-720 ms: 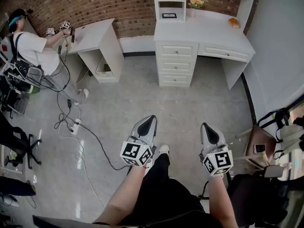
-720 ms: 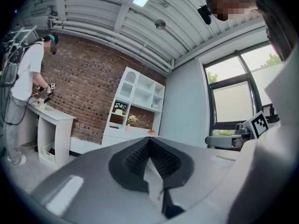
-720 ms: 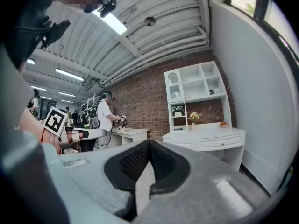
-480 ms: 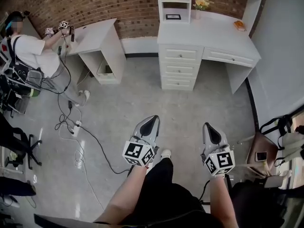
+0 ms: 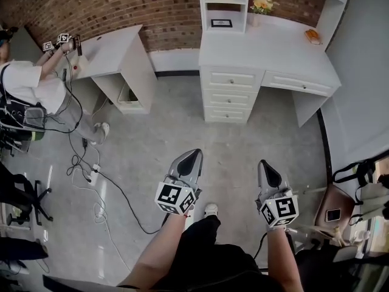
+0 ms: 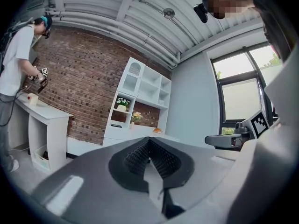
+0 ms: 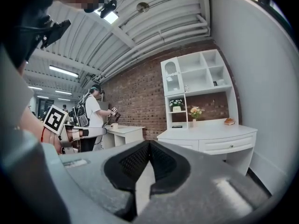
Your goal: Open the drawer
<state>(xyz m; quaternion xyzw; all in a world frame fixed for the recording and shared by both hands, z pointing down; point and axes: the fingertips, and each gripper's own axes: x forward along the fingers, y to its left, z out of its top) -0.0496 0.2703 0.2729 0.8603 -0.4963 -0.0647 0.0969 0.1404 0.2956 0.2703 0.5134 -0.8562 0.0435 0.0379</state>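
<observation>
Left hand-held gripper (image 5: 192, 154) and right hand-held gripper (image 5: 266, 164) are hovering clenched, empty, well apart from the drawers (image 5: 228, 96); arriving shut, they could be knocking a knob (image 5: 230, 79), not gripping.

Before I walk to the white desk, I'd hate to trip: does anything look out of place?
Nothing at the desk: its drawers sit shut and flush. Loose cables sprawl over the floor at left, clear of the straight path.
</observation>
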